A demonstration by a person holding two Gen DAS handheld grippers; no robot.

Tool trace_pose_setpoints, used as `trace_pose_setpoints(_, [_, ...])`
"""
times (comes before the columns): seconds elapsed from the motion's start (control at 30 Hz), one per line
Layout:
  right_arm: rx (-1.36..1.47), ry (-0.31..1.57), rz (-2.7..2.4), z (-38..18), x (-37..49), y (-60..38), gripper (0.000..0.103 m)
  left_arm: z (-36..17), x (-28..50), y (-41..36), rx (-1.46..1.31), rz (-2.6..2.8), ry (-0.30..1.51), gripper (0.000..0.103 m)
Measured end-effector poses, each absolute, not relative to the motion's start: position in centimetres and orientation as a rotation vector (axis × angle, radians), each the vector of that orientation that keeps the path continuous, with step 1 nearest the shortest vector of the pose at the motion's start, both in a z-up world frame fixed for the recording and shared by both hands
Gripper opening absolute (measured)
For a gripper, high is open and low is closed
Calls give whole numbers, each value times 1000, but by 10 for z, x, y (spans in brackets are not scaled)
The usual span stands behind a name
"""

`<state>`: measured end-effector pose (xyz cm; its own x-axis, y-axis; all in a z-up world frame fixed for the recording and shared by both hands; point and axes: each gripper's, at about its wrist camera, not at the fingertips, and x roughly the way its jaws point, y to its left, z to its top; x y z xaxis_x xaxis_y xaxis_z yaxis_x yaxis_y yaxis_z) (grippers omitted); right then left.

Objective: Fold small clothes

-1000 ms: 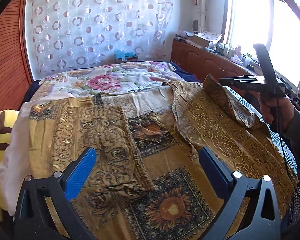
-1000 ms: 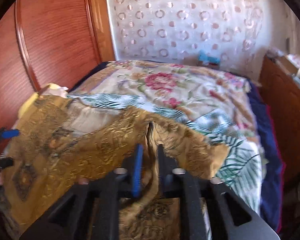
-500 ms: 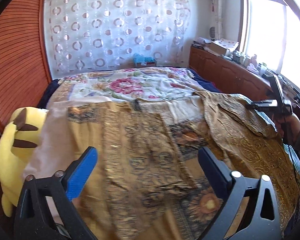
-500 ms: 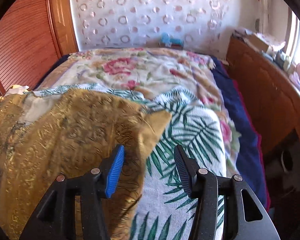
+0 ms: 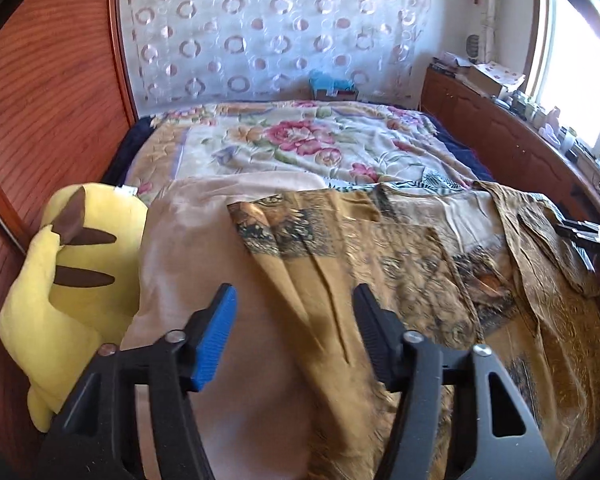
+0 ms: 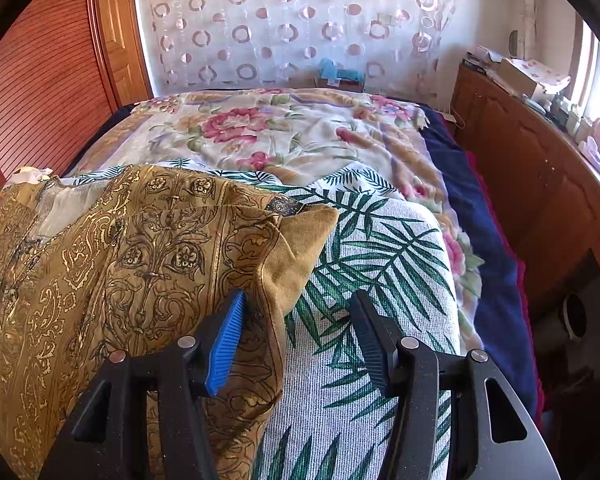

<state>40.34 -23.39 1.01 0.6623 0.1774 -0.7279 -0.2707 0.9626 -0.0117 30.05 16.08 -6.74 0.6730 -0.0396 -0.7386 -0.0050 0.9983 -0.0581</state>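
Now the gold patterned garment (image 5: 380,272) lies spread across the bed (image 5: 300,148), reaching from 6 toward 3 o'clock in the left wrist view. Both the left gripper (image 5: 294,336) and the right gripper (image 6: 300,340) hover with jaws apart, holding nothing; the garment's folded corner (image 6: 300,232) sits just beside the right gripper's blue pad, at 10 o'clock.

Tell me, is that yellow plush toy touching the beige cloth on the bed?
Touching. In the left wrist view the yellow plush toy presses against the edge of the beige cloth, with no gap between them.
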Motion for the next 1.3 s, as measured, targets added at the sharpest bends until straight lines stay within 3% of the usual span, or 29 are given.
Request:
trace_pose_setpoints(0.1, [-128,808,244,10,403,-234,59,-73,310,165,-94,-47,866,45])
trace_pose_setpoints(0.27, [-128,809,240,9,403,-233,60,-81,318,168,-125,-67,904,44])
trace_pose_setpoints(0.37, [-128,810,239,9,404,-232,61,-78,316,165,-126,-104,890,14])
trace_pose_setpoints(0.4, [-128,810,239,9,404,-233,61,-75,315,162,-116,-105,882,9])
trace_pose_setpoints(0.77, [-129,810,255,8,405,-233,61,-43,302,148,-76,-135,787,4])
trace_pose_setpoints(0.8, [-132,809,266,8,406,-233,56,-42,300,147,-72,-138,781,4])
trace_pose_setpoints(0.87, [-133,809,315,10,405,-232,36,-40,298,145,-71,-141,774,4])
trace_pose_setpoints(0.9, [-130,815,343,10,405,-230,12,-37,296,143,-71,-146,764,4])
trace_pose_setpoints(0.93, [-132,821,366,12,404,-228,5,-34,292,140,-71,-151,749,4])
trace_pose_setpoints(1.3, [-112,618,396,78,331,-225,1,22,224,105,-44,-255,590,4])
